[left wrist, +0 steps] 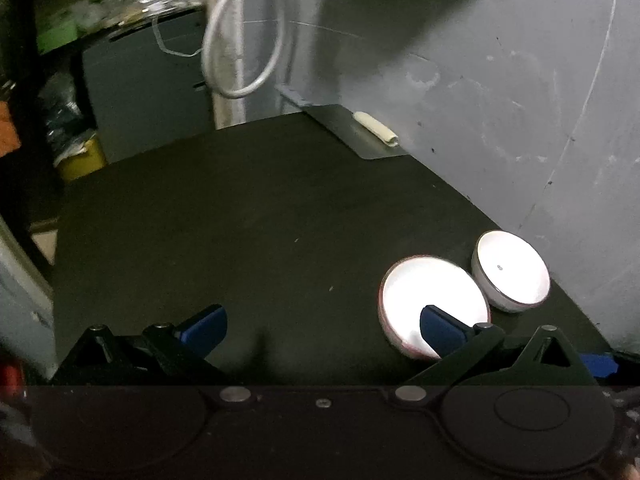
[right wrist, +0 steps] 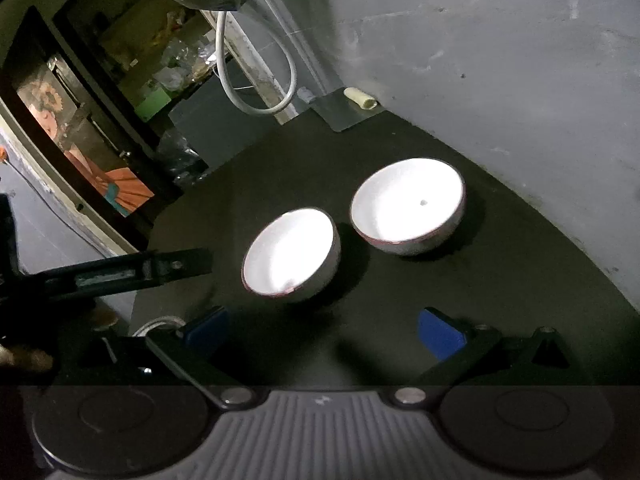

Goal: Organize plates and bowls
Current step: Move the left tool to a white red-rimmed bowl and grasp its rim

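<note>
Two white bowls with thin reddish rims stand side by side on a dark tabletop (left wrist: 240, 220). In the left wrist view the near bowl (left wrist: 424, 292) is partly behind my left gripper's right fingertip (left wrist: 440, 330), and the far bowl (left wrist: 510, 276) sits by the wall. My left gripper (left wrist: 322, 326) is open over bare table, with nothing between its fingers. In the right wrist view the near bowl (right wrist: 290, 256) and the far bowl (right wrist: 408, 204) lie just ahead of my right gripper (right wrist: 324, 332), which is wide open and empty.
A grey wall (left wrist: 500, 120) borders the table on the right. At the back corner lies a metal sheet (left wrist: 352, 132) with a cream roll (left wrist: 376, 130) on it. A white cable loop (right wrist: 260, 80) hangs behind. Cluttered shelves (right wrist: 160, 52) stand beyond the table's left edge.
</note>
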### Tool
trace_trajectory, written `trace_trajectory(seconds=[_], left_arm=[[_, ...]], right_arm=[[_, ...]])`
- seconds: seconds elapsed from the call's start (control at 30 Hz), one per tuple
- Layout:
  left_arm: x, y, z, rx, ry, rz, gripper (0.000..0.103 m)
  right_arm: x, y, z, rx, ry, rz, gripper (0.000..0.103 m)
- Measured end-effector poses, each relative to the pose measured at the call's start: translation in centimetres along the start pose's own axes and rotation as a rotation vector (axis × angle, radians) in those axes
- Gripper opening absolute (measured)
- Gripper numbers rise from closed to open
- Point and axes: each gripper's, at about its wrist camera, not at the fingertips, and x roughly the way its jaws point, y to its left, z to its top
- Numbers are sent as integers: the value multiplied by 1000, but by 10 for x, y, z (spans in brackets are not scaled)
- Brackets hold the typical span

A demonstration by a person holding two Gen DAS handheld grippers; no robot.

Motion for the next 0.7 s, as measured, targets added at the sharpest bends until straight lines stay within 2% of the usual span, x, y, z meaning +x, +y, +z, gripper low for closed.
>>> trace_trajectory(seconds=[0.23,0.37,0.5,0.7], left_arm=[[32,-6,11,44,54,-23,102],[40,-9,10,66,73,-38,102],[45,-11,10,61,93,-65,92],[46,-11,10,39,88,-105,80]], right_arm=[[21,-8,7,16,11,18,102],[27,-10,9,25,7,31,98],[31,-10,10,26,8,44,90],[36,-8,13,25,5,73,86]])
